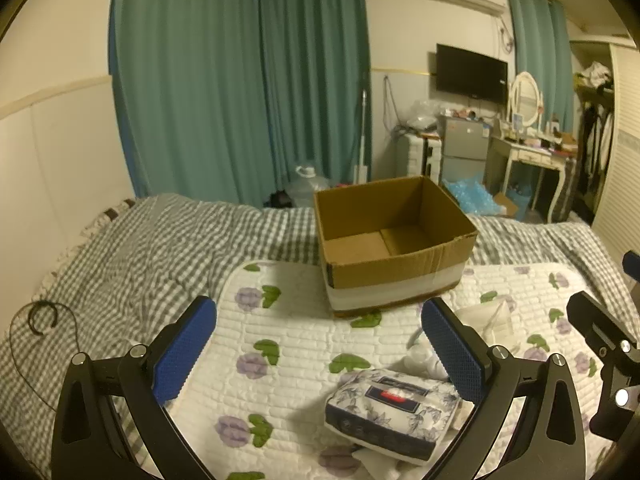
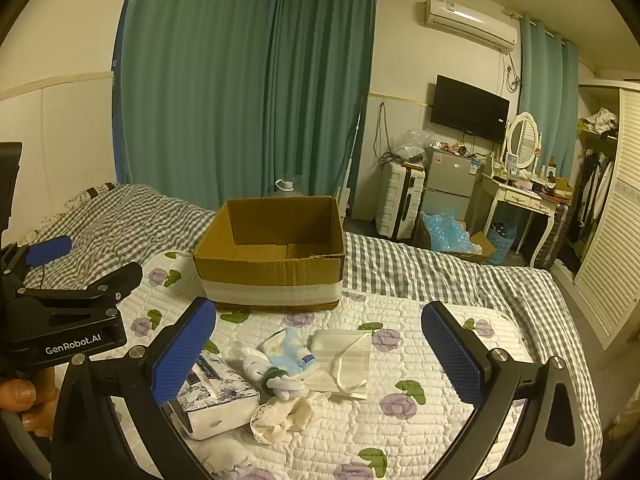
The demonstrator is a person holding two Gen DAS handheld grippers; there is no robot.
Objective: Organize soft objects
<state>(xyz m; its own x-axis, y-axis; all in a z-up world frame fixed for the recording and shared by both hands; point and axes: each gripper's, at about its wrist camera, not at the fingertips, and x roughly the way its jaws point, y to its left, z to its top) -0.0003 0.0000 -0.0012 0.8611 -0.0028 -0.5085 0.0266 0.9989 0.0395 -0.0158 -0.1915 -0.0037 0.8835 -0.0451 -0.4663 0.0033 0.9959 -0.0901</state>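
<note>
An open, empty cardboard box (image 1: 394,240) (image 2: 272,252) stands on the quilted flower mat (image 1: 288,344) (image 2: 408,360) on the bed. In front of it lie a floral tissue pack (image 1: 390,412) (image 2: 218,396), a white face mask (image 2: 344,360), a light blue sock (image 2: 290,350), white socks (image 2: 276,376) and a cream cloth (image 2: 286,414). My left gripper (image 1: 320,356) is open above the mat, just left of the tissue pack. My right gripper (image 2: 320,356) is open above the pile of soft items. Both hold nothing.
The grey checked duvet (image 1: 132,248) covers the bed. A black hair tie and cord (image 1: 42,316) lie at its left. Green curtains (image 1: 240,80), a water jug (image 1: 308,184), a small fridge (image 2: 448,184), a suitcase (image 2: 400,200) and a dressing table (image 2: 524,200) stand beyond the bed.
</note>
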